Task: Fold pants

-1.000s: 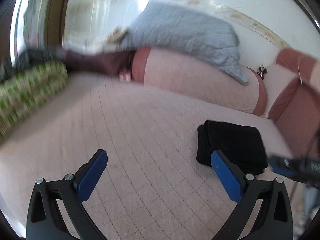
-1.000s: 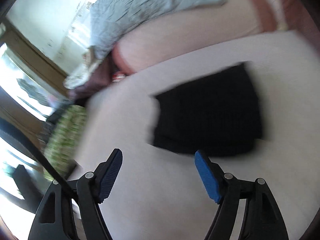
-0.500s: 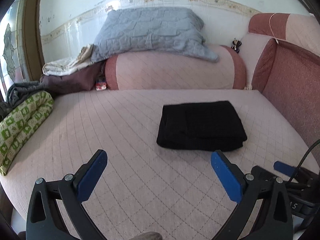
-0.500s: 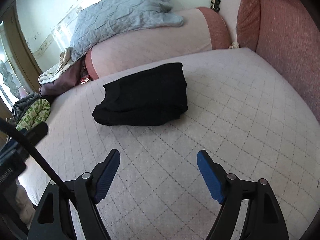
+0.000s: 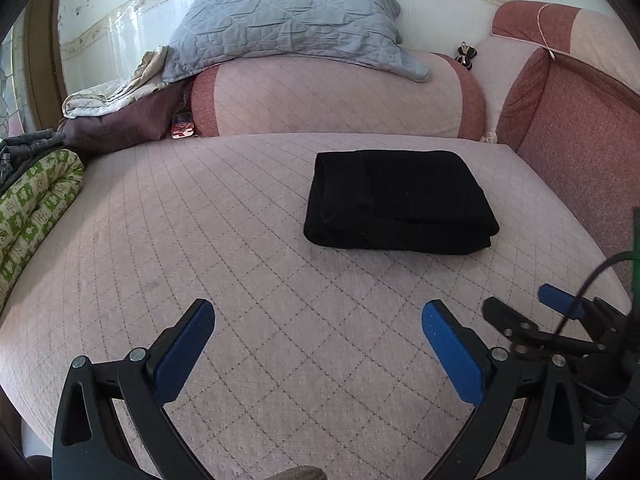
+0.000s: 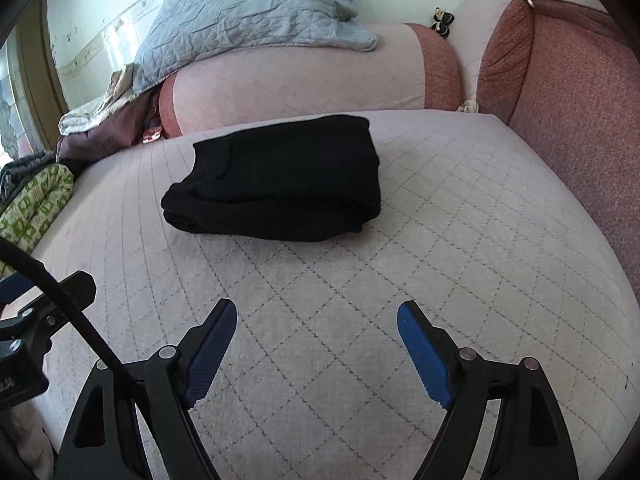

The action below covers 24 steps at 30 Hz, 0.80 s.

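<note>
The black pants (image 5: 396,200) lie folded into a thick rectangle on the pink quilted bed (image 5: 240,264); they also show in the right wrist view (image 6: 280,176). My left gripper (image 5: 318,320) is open and empty, held back from the pants over the near part of the bed. My right gripper (image 6: 316,320) is open and empty, also well short of the pants. The right gripper shows at the right edge of the left wrist view (image 5: 556,320).
A pink bolster (image 5: 328,100) with a grey quilted blanket (image 5: 288,20) on it lies along the far wall. Red-pink cushions (image 5: 576,128) stand at the right. A green patterned roll (image 5: 32,208) and piled cloths (image 5: 116,116) lie at the left.
Both views were blurred and tilted a second ago and are now steady. Both grippers have drawn back from the folded pants and stay open.
</note>
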Motion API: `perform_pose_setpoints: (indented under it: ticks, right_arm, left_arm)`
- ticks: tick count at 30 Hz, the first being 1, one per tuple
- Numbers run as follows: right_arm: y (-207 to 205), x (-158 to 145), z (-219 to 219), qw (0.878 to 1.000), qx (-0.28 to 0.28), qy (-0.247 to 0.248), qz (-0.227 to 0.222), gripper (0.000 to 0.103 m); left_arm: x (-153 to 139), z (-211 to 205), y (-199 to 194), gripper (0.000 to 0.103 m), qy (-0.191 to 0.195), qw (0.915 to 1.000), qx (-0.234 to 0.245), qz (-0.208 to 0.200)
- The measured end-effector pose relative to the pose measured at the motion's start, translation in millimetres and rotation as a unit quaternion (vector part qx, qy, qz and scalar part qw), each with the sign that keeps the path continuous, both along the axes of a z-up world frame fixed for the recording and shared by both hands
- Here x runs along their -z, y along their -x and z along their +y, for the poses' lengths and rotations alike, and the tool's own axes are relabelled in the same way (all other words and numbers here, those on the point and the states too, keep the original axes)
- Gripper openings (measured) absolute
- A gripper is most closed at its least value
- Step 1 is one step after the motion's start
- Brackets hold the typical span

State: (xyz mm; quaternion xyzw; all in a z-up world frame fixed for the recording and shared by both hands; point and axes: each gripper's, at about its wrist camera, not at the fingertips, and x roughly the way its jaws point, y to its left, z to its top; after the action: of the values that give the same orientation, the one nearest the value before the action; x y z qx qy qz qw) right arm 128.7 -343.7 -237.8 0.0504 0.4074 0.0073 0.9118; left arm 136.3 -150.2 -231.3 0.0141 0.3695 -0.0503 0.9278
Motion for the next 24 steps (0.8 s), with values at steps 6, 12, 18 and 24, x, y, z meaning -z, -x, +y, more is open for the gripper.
perform_pose_setpoints:
  ticks: [6,12,18,24]
  right_arm:
    - [-3,6,-2,1.0,0.001,-0.012,0.012,0.087]
    - [-5,6,-6,1.0,0.004,-0.02,0.015,0.089]
    - [-7,10,-4,0.999,0.006,-0.023,0.021,0.089]
    - [-8,11,-2,1.0,0.003,-0.023,0.019,0.09]
  left_arm:
    - [3,-4,-1,0.103,-0.002,1.0,0.007,0.005]
    - [9,-5,-5,0.103,0.002,0.9997,0.01,0.021]
    - [13,-4,-8,0.103,0.005,0.9995,0.011,0.03]
    - [17,0,-11,0.103,0.019,0.9989,0.01,0.043]
